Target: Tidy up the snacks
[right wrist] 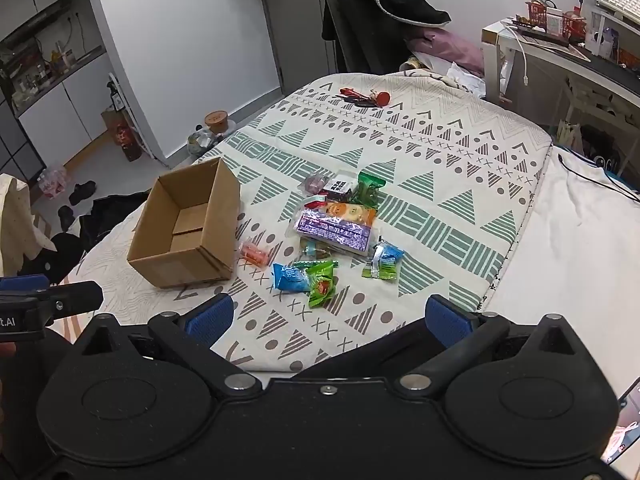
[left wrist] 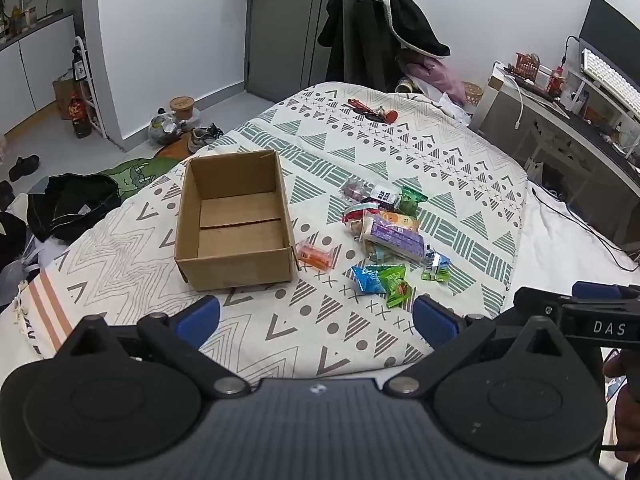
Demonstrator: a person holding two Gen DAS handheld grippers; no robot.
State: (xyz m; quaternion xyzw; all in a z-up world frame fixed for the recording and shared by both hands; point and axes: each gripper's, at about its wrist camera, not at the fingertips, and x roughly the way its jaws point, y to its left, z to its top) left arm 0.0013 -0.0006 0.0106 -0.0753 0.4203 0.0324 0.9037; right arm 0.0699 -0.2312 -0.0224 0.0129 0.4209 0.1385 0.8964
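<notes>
From my left wrist camera, my left gripper (left wrist: 316, 320) hung nearest with its blue pads spread wide and nothing between them, above the patterned bedspread (left wrist: 400, 152); beyond it the empty cardboard box (left wrist: 234, 220) stood open, the snacks (left wrist: 384, 236) scattered just to its right. From my right wrist camera, my right gripper (right wrist: 330, 318) was likewise wide and empty, the snacks (right wrist: 340, 228) straight ahead and the cardboard box (right wrist: 186, 232) to their left.

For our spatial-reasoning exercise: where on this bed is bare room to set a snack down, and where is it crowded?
Bare: the patterned bedspread between the snack pile and the red keys, the near strip before both grippers, and inside the open brown cardboard box. Crowded: the pile, and the orange packet beside the box.
</notes>
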